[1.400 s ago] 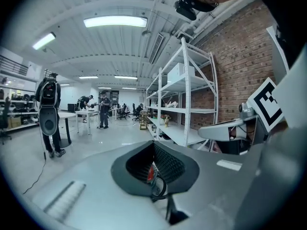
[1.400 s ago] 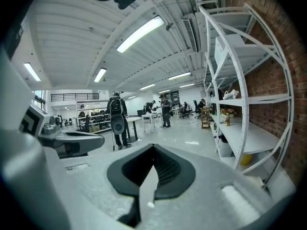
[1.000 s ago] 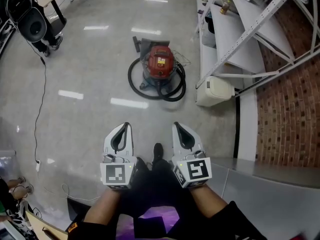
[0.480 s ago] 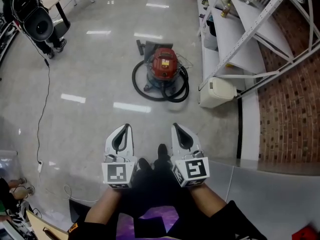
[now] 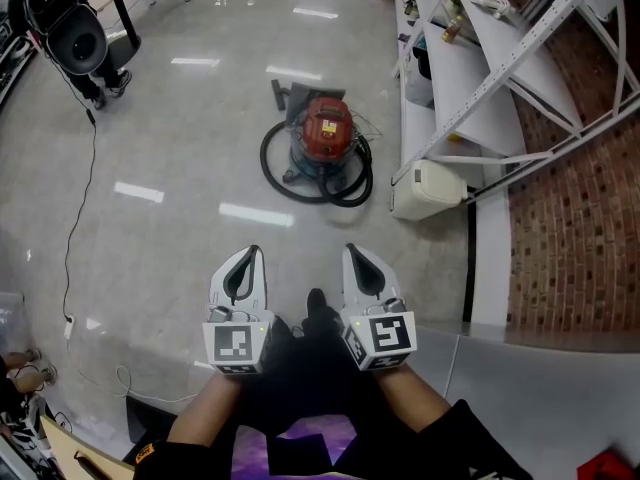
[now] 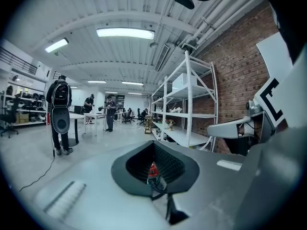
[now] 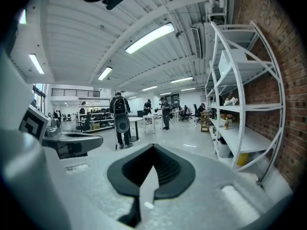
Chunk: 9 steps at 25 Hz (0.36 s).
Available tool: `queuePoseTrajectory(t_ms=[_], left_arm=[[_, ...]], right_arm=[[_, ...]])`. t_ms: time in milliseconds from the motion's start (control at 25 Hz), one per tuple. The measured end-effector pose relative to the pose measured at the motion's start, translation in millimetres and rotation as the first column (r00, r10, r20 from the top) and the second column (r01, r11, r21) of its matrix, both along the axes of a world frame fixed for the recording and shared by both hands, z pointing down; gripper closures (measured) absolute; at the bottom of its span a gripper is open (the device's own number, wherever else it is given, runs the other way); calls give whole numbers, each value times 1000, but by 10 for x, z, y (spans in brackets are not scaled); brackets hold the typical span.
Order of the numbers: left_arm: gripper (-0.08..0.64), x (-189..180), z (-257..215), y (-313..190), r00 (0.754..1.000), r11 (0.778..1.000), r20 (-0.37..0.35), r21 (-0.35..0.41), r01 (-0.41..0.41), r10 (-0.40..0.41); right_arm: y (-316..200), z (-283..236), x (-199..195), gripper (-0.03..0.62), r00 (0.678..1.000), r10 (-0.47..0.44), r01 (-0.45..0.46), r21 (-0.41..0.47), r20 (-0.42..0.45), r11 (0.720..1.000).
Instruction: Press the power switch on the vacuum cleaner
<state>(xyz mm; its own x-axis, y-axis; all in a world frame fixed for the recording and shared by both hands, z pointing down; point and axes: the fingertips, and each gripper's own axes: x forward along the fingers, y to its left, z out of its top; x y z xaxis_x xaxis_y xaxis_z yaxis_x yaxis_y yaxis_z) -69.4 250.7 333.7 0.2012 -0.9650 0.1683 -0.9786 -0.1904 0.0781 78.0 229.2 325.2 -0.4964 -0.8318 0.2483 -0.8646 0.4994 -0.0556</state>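
On the floor (image 5: 170, 148) ahead, beside white shelving (image 5: 452, 68), the red vacuum cleaner (image 5: 324, 128) sat well beyond the left hand-held gripper (image 5: 252, 254) and right hand-held gripper (image 5: 352, 252), both closed and empty. Over the last second hardly anything had shifted, so its switch stayed out of reach.

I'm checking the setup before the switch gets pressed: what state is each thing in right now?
Vacuum cleaner: upright on the floor, untouched, well ahead of both grippers; on or off cannot be told.
Hose: coiled on the floor round the vacuum cleaner.
Left gripper: shut, holding nothing.
Right gripper: shut, holding nothing.
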Motion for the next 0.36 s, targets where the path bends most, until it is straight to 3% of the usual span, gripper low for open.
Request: queuePoseTrajectory(t_ms=[360], left_arm=[[545,-116,-33,53,1000,1000,-6,10,9,-9]], right_arm=[[48,-79,-116,601,1000,-16,16,15,-2,1000]])
